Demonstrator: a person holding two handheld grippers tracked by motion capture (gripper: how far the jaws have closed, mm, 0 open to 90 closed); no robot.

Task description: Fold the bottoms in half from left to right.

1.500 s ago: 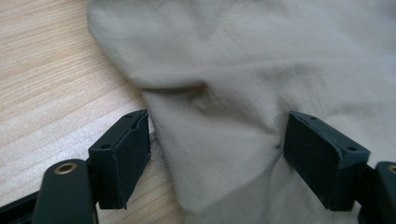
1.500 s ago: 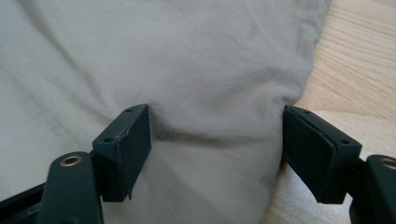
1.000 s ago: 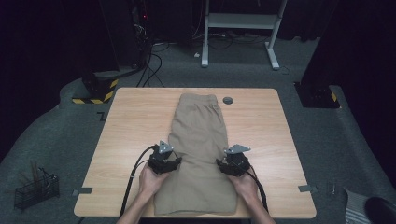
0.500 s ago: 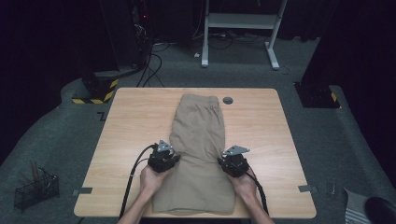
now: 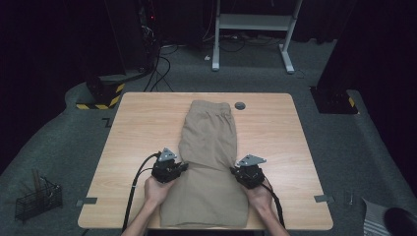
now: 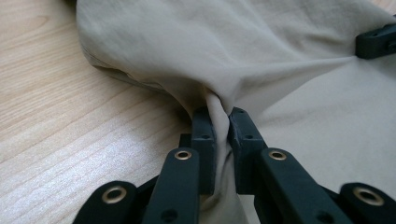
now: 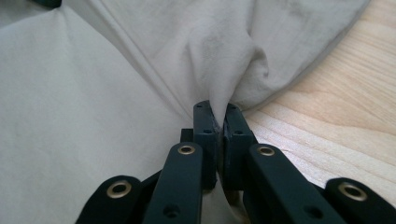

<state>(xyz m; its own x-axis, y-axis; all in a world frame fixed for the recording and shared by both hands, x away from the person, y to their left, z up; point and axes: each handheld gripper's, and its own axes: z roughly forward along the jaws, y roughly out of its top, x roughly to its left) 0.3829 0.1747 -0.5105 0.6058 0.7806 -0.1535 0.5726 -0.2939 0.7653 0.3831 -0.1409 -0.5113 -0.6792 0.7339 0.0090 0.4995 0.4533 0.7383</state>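
Observation:
Beige shorts (image 5: 209, 132) lie flat along the middle of the wooden table (image 5: 142, 123), waistband at the far end. My left gripper (image 5: 183, 166) sits at the shorts' left side edge. Its jaws have just been closing and now pinch a ridge of the fabric (image 6: 261, 42), as the left gripper (image 6: 219, 116) view shows. My right gripper (image 5: 234, 170) is at the right side edge. Its jaws have also just been closing, and the right gripper (image 7: 218, 112) is clamped on a fold of the cloth (image 7: 93, 93). The fabric is drawn taut between the two grips.
A small dark round cap (image 5: 240, 105) sits in the tabletop just right of the waistband. On the floor are a wire basket (image 5: 37, 199) at the left and a yellow-black striped base (image 5: 101, 93) beyond the table's far left corner. A white desk frame (image 5: 255, 22) stands behind.
Both hands have kept to the shorts' side edges, with only a slight shift of the left one. The shorts lie as before.

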